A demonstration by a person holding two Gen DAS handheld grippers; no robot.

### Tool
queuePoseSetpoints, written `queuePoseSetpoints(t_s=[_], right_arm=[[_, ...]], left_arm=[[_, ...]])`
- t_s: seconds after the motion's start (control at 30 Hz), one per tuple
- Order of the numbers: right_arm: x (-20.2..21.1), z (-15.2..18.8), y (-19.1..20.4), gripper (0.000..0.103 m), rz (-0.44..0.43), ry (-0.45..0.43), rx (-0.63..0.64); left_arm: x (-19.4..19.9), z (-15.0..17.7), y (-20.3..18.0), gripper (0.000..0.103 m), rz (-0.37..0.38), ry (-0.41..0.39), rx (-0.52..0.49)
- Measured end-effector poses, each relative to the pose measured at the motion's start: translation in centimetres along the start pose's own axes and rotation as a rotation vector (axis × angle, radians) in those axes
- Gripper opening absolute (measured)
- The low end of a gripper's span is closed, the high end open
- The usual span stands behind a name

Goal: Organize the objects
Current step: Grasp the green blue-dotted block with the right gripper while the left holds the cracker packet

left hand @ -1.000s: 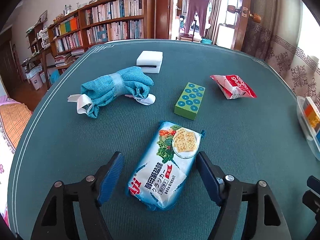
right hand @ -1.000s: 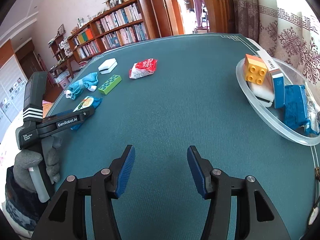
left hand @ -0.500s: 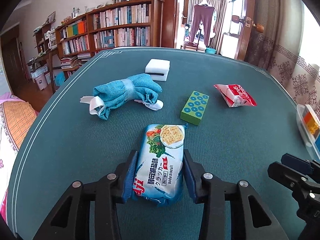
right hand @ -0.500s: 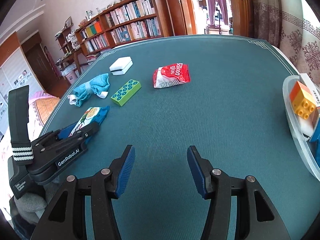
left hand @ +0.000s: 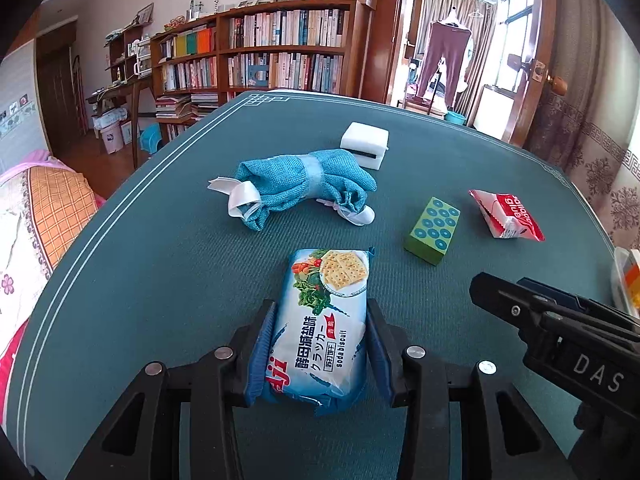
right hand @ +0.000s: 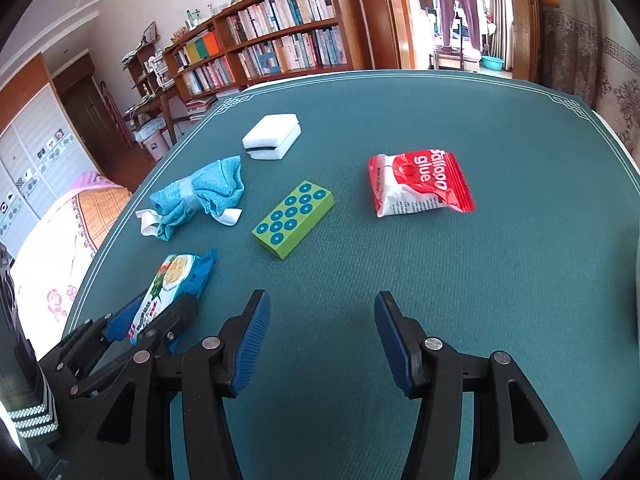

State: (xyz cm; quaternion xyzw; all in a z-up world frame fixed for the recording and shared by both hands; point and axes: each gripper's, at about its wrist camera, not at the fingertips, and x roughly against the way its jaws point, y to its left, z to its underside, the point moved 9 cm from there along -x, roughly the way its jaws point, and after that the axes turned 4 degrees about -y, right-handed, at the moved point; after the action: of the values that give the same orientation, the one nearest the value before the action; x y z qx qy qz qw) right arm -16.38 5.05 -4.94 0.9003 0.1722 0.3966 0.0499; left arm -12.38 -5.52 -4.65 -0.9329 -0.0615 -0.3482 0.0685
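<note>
The biscuit pack (left hand: 320, 320) lies on the green surface (left hand: 160, 280), now clamped between the pads of the left claw (left hand: 318, 344), which stood wide around it a second ago. Grip is secured; the pack appears ready for lifting. The right claw (right hand: 322, 340) has swung in beside the pack, open and empty. Beyond the pack: one teal cloth bundle (left hand: 304, 182), one white block (left hand: 365, 145), one green dotted block (left hand: 433, 230), one red pouch (left hand: 506, 220).
</note>
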Motion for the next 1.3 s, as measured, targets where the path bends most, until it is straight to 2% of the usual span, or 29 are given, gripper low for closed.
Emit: queuePoseSetpoints(t_s=[0.23,0.43,0.7,0.77,0.97,1.3], right_arm=[[-2.6,-2.4,1.8,0.056,-0.049,0.004,0.011],[-4.6,-4.0,2.4,0.056,-0.023,-0.003,0.051],[-5.8,-4.0,2.5,0.055,0.018,-0.01,0.097],[-5.7,-3.8,2.6,0.053,0.016,-0.018,0.102],[-4.8,-3.2,2.6,0.033,0.024,-0.027,0.124],[-2.6,-1.2,1.6,0.032,0.029,-0.016,0.11]], left_arm=[[0.1,0.2,0.2,0.045,-0.013,-0.001,0.015],[0.0,0.2,0.8,0.045,-0.019,0.002,0.044],[0.0,0.2,0.7,0.045,-0.013,0.008,0.037],[0.0,0.2,0.6,0.045,-0.008,0.01,0.036],[0.0,0.3,0.4,0.045,0.015,0.018,0.041],[0.1,0.4,0.1,0.045,0.04,0.022,0.051]])
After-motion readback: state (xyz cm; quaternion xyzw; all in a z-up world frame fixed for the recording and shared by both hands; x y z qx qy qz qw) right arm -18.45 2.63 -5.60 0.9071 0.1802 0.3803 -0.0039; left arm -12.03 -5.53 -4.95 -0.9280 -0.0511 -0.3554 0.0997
